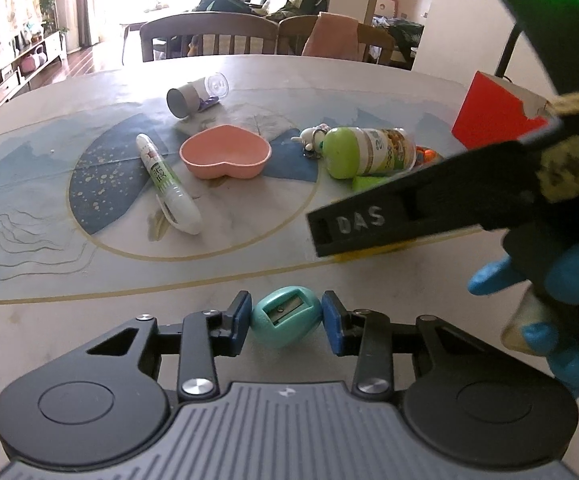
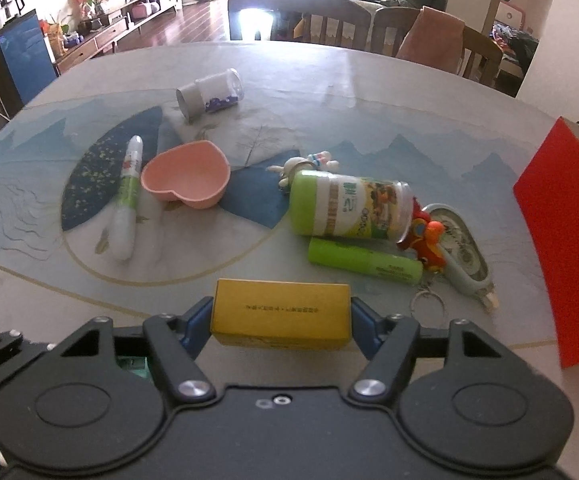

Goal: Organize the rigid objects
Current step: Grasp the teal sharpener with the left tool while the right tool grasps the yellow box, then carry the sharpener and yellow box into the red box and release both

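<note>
My left gripper (image 1: 285,318) is shut on a teal pencil sharpener (image 1: 285,316) held just above the table's near edge. My right gripper (image 2: 281,314) is shut on a yellow box (image 2: 281,312); its black body (image 1: 429,200) crosses the right of the left wrist view. On the table lie a pink heart-shaped bowl (image 2: 187,178) (image 1: 225,156), a white-green pen (image 2: 126,200) (image 1: 169,184), a green-capped jar (image 2: 349,204) (image 1: 369,152) on its side, a green tube (image 2: 365,262) and a correction tape (image 2: 465,248).
A clear jar with a grey lid (image 2: 209,94) lies tipped at the back. A red box (image 2: 569,240) (image 1: 493,112) stands at the right. A rabbit keychain (image 2: 305,164) and a red toy keychain (image 2: 427,244) lie by the green-capped jar. Chairs (image 2: 301,16) stand behind the table.
</note>
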Tool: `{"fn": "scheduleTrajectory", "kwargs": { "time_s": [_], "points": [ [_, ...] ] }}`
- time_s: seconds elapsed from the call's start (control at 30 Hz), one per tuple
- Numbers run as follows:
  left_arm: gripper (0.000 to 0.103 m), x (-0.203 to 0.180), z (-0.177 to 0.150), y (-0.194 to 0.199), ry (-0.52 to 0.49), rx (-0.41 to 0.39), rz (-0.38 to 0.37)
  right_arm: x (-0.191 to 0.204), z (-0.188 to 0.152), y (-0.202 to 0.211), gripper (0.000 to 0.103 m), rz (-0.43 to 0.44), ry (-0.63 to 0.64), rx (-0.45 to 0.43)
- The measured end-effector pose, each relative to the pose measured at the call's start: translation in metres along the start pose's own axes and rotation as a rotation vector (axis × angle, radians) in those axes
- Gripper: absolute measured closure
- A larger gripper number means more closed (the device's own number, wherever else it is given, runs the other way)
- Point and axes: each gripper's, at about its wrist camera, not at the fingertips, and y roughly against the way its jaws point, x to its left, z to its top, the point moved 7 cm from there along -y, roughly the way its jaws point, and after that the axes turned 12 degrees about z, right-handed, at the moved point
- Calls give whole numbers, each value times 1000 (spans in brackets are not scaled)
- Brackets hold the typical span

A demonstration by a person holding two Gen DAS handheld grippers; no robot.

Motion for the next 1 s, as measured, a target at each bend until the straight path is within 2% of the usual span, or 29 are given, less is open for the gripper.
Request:
{"fn": "scheduleTrajectory", "kwargs": {
  "time_s": [0.27, 0.53, 0.8, 1.0],
  "points": [
    [66, 1, 12, 20, 40, 20, -15, -4, 9, 52, 34, 28, -5, -39],
    [66, -11, 42, 52, 48, 3, -40, -18, 16, 108, 34, 44, -2, -103],
    [66, -43, 81, 81, 21, -53, -79, -54, 19, 158, 34, 54, -26, -177],
    [65, -87, 112, 90, -26, -93, -112, -97, 20, 184, 34, 30, -55, -224]
  ]
}}
